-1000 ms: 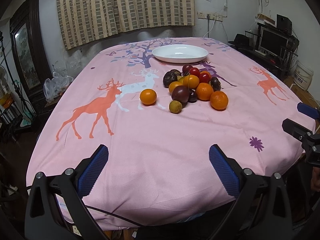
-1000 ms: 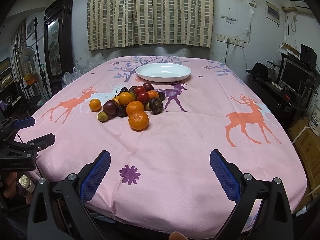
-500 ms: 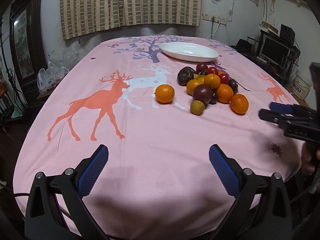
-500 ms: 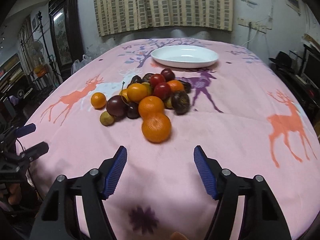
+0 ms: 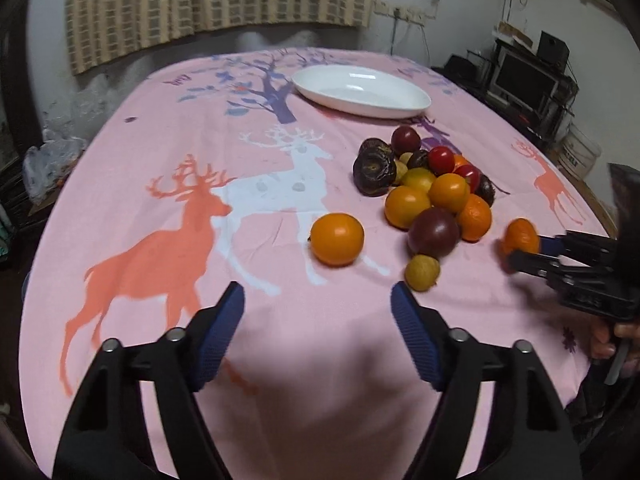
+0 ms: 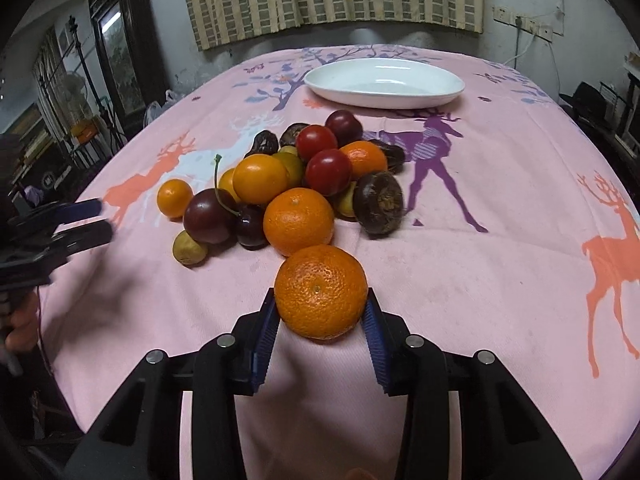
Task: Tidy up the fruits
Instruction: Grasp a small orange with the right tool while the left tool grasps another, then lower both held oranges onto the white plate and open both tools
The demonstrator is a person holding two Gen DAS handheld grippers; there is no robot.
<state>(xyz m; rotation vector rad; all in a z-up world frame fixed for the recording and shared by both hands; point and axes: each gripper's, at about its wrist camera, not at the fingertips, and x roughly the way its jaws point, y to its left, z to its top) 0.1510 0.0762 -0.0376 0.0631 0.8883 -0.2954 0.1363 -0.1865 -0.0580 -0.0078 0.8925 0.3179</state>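
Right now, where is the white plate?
In both wrist views the white plate sits on the far side of the table, beyond the fruit pile, with nothing on it.

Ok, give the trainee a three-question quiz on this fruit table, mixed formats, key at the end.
1. True or false: the white dish already holds fruit.
2. The right gripper has its pads against which thing?
A. the tangerine
B. a red tomato
C. the small yellow-green fruit
3. Fill in: the left gripper is ____, and the nearest fruit ahead of it is the lone orange fruit.

Key: 1 false; 2 A; 3 open.
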